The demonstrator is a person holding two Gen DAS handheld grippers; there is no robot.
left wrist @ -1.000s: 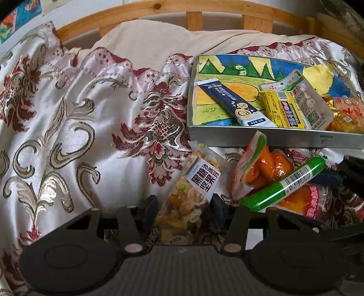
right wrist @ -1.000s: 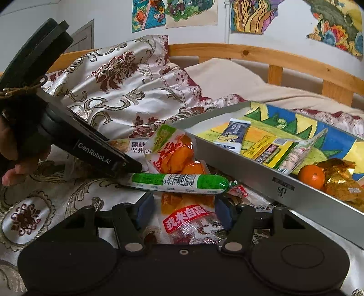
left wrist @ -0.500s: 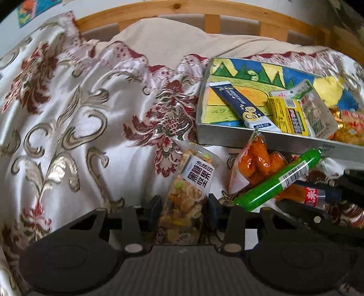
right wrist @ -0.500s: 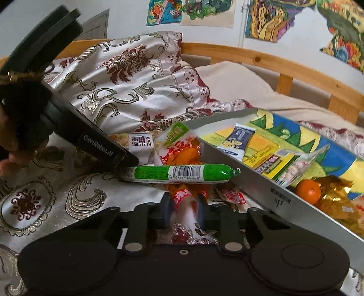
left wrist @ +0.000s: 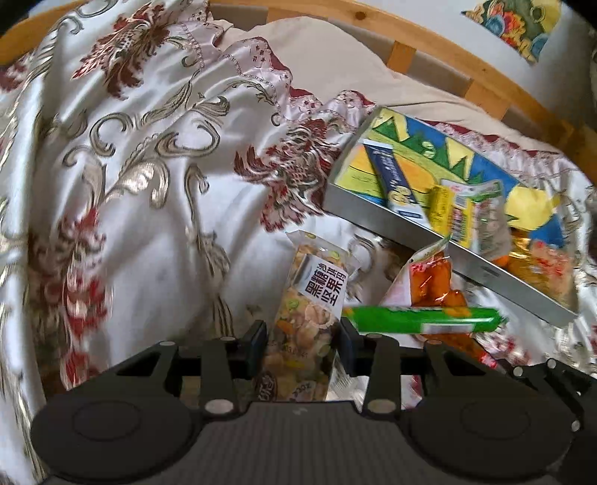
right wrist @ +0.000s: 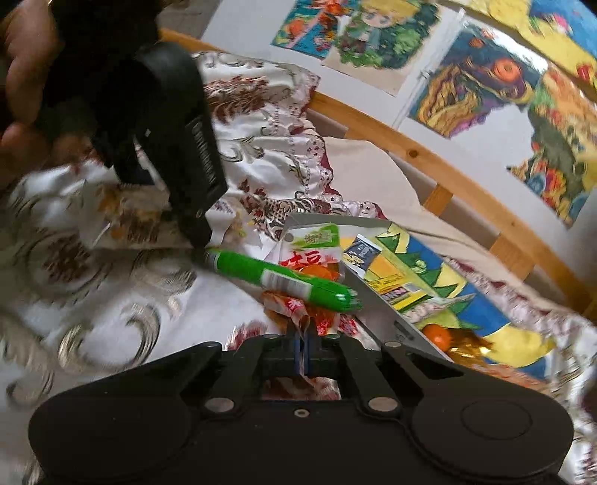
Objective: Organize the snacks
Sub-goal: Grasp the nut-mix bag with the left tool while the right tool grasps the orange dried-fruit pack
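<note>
Pinching between each claw's pads — left claw (left wrist: 302,337) nut pack (left wrist: 308,328), right claw (right wrist: 303,352) orange packet (right wrist: 302,317).

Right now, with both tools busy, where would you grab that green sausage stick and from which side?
Take the green sausage around its middle, coming from above with the fingers across its width. It is a slim round tube lying flat across the orange pack, so the ends taper and could slip. Its middle looks clear, while one end lies close to the left tool and the other near the tray.

A bed (left wrist: 429,35) with a floral satin quilt (left wrist: 156,194) carries a shallow grey tray (left wrist: 377,214), a beige pillow (left wrist: 328,63), and snack packets beside the tray.
</note>
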